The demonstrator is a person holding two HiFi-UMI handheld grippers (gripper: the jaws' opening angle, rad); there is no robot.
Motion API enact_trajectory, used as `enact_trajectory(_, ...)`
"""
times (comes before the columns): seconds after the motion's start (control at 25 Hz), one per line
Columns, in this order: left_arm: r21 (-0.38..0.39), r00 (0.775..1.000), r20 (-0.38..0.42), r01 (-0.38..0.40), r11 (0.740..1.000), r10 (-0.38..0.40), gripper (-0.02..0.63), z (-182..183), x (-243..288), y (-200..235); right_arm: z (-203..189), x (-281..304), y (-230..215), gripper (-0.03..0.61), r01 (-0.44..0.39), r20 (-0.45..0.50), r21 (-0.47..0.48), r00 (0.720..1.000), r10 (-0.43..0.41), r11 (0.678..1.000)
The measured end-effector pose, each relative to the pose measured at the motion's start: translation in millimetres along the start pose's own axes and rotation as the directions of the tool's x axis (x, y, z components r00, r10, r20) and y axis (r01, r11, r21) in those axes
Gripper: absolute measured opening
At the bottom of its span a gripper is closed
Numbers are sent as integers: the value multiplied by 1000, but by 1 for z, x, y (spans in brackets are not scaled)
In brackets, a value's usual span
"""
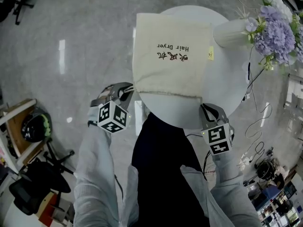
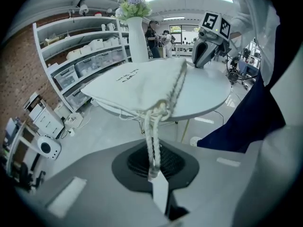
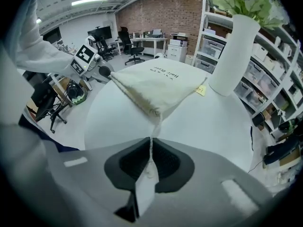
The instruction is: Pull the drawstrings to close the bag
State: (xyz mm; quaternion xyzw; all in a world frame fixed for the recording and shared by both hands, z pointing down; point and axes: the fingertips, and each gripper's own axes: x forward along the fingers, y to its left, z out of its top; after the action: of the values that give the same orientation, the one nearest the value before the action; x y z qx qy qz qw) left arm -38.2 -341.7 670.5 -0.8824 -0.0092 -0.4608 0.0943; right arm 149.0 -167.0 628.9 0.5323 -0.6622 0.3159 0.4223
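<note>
A cream drawstring bag (image 1: 170, 60) printed "Hair Dryer" lies flat on the round white table (image 1: 227, 89), its gathered mouth at the near edge. My left gripper (image 1: 128, 90) is off the table's left side at the mouth's left corner. In the left gripper view its jaws are shut on the doubled white left drawstring (image 2: 152, 141), which runs taut up to the bag (image 2: 137, 86). My right gripper (image 1: 204, 109) sits at the mouth's right corner. In the right gripper view it is shut on the thin right drawstring (image 3: 151, 148) leading to the bag (image 3: 158, 86).
A white vase (image 1: 232, 32) with purple flowers (image 1: 274, 32) stands at the table's far right, close to the bag, with a small yellow tag (image 1: 210, 54) beside it. Cables (image 1: 258, 145) lie on the floor to the right; a black office chair (image 1: 33, 174) and shelving stand at the left.
</note>
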Motion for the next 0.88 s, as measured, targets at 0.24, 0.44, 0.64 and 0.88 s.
enact_trajectory(0.24,-27,999,16,38,999,-38,129,3,-3,-10,1,0,2,21,1,2,-10,1000,0,1000)
enact_trajectory(0.44,-25,1000,16,17,1000,-17,104,3,-3,-8,0,2,1,21,4,-8,-27,1000,-4,1000)
enact_trajectory(0.64,-24,1000,2,-10,1000,10,51,-3,-10,-3,1,2,3,21,7,-3,-37,1000,-7,999)
enact_trajectory(0.88,-28,999,-30,-46,999,45,38,-5,-22,3,3,0,-2,18,72,27,-4,997,-72,997)
